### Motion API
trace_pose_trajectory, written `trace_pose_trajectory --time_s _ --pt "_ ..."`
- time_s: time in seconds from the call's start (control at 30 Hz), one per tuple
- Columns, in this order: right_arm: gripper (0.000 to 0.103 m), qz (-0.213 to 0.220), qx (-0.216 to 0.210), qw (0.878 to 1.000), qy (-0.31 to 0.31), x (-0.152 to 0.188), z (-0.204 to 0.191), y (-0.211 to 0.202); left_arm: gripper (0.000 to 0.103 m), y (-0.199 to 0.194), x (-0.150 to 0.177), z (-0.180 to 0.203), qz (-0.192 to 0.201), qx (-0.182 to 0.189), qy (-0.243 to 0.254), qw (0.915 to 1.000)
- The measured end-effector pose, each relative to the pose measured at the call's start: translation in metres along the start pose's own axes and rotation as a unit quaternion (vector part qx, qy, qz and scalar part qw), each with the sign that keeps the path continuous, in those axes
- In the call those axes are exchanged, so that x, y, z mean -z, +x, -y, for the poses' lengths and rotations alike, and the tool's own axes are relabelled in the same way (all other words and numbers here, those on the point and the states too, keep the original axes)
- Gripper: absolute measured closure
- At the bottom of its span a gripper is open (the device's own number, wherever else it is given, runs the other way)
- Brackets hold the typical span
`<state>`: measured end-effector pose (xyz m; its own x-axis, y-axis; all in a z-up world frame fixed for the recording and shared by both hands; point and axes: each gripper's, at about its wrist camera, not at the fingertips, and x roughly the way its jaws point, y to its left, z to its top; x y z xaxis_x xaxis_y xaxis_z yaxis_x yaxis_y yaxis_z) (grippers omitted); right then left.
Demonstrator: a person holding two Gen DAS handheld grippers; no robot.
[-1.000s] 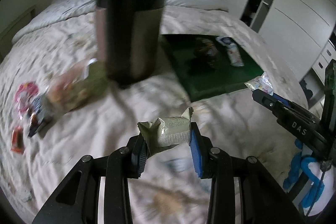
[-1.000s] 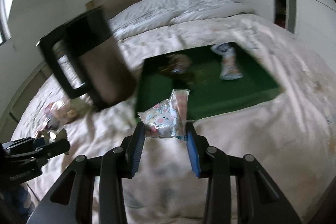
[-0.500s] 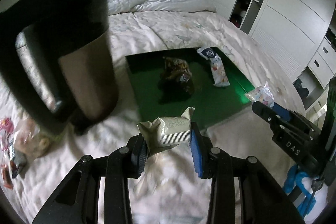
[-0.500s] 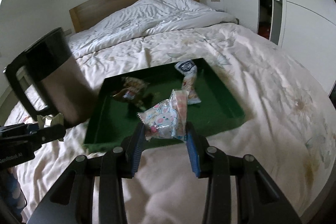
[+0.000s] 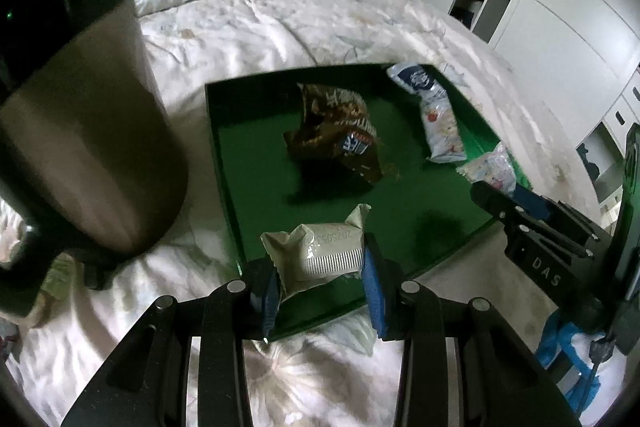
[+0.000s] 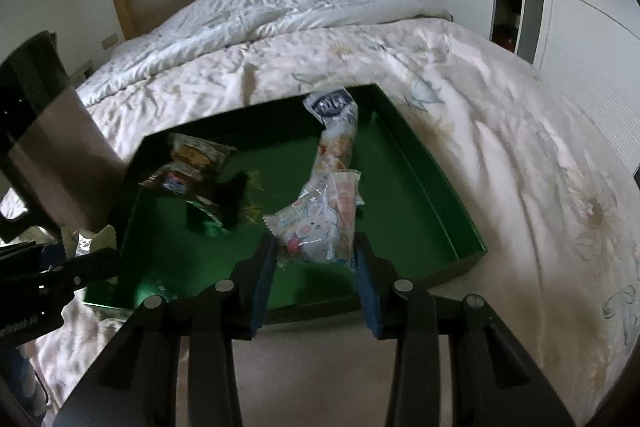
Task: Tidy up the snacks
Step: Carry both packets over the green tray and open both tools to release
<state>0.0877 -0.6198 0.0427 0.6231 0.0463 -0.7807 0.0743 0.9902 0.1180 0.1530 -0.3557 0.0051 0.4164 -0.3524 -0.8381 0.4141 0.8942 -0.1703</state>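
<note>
My left gripper (image 5: 320, 279) is shut on a pale olive snack packet (image 5: 320, 251) and holds it over the near edge of the green tray (image 5: 256, 187). My right gripper (image 6: 316, 275) is shut on a clear bunny-print snack packet (image 6: 320, 227) above the tray's (image 6: 432, 187) front part. In the tray lie a brown snack bag (image 5: 336, 131) and a long white-and-blue packet (image 5: 436, 115); both also show in the right wrist view, the brown bag (image 6: 188, 171) and the long packet (image 6: 336, 135). The right gripper (image 5: 520, 215) also appears in the left wrist view.
A tall dark and steel kettle (image 5: 80, 131) stands on the bed just left of the tray; it also shows in the right wrist view (image 6: 52, 147). The floral bedspread (image 6: 520, 147) surrounds the tray. White wardrobes (image 5: 560, 7) stand at the right.
Both grippers have moved forward toward the tray with their packets still held. The tray and kettle now look much nearer; the loose snacks on the left have left view.
</note>
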Motion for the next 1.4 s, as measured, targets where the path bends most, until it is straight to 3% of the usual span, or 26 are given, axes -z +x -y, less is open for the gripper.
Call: trace_pose_trajectory --time_s 0.43,1.3,1.4 --pt "0.077 -0.007 0.011 1.0 -0.019 0.006 0.004 0.019 0.071 0.028 0.008 0.0 -0.023 -0.008 -0.004 0.9997" --pt "0.072 -0.02 0.025 0.998 -0.049 0.01 -0.005 0.015 0.068 0.036 0.008 0.006 -0.044 -0.013 0.009 0.9989" --pt "0.059 -0.024 0.025 0.998 -0.055 0.01 -0.007 0.015 0.065 0.036 0.007 0.006 -0.047 -0.011 0.007 0.9988"
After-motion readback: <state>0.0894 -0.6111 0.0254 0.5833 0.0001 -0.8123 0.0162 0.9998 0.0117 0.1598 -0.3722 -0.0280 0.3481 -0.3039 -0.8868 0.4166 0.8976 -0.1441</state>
